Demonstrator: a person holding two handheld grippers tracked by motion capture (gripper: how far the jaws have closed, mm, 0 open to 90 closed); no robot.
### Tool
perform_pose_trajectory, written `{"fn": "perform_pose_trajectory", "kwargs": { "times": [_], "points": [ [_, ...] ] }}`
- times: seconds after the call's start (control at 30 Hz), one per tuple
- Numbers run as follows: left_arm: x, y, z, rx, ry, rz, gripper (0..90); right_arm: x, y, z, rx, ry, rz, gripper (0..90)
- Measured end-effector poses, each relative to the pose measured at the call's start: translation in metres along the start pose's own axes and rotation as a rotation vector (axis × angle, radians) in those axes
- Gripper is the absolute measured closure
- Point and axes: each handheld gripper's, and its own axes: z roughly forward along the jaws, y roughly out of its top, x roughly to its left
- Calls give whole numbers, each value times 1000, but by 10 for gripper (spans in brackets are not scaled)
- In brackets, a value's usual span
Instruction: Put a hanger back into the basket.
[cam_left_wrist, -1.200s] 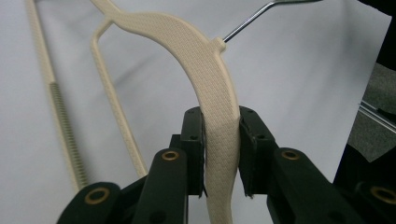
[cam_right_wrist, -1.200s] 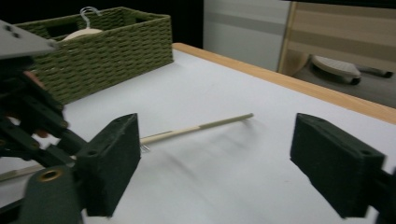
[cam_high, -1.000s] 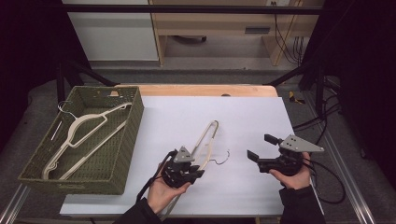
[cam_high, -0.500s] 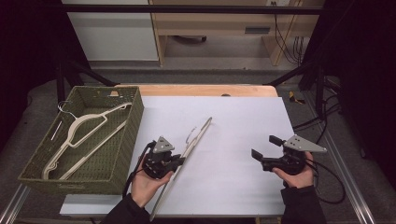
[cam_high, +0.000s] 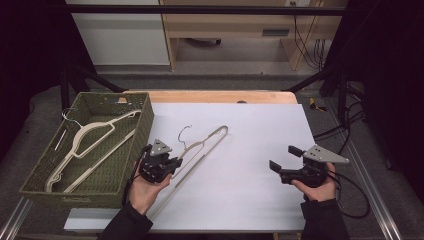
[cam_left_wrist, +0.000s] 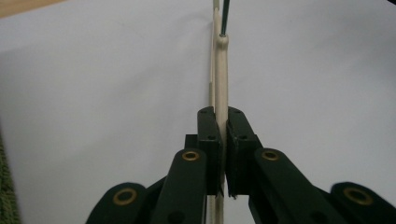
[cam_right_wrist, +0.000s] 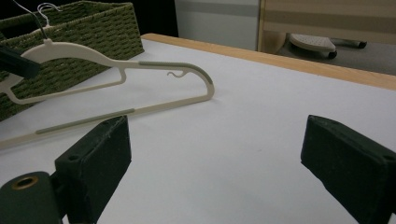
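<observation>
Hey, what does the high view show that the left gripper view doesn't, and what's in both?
The high view takes in the green woven basket with another hanger lying in it, the right gripper held open over the table, and both of the person's hands. The left gripper view gives the close detail: the left gripper has its pads pressed on a cream hanger, gripping the arm just below the hook's base. Both views share that hanger, the left gripper and the white tabletop.
</observation>
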Motion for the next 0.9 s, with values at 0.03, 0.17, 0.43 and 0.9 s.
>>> {"fn": "perform_pose_trajectory", "kwargs": {
  "times": [0.03,0.17,0.43,0.9],
  "points": [
    [0,1,-3,-5,-6,20,862,0,0,0,-1,-1,-2,91],
    [-2,8,-16,-27,-31,71,862,-1,0,-2,-6,-9,-2,76],
    [0,29,-51,-74,-77,141,862,-4,1,-5,-18,-33,-2,55],
    [31,62,-108,-108,-88,230,863,-4,0,-5,-9,-40,-7,54]
  ]
}}
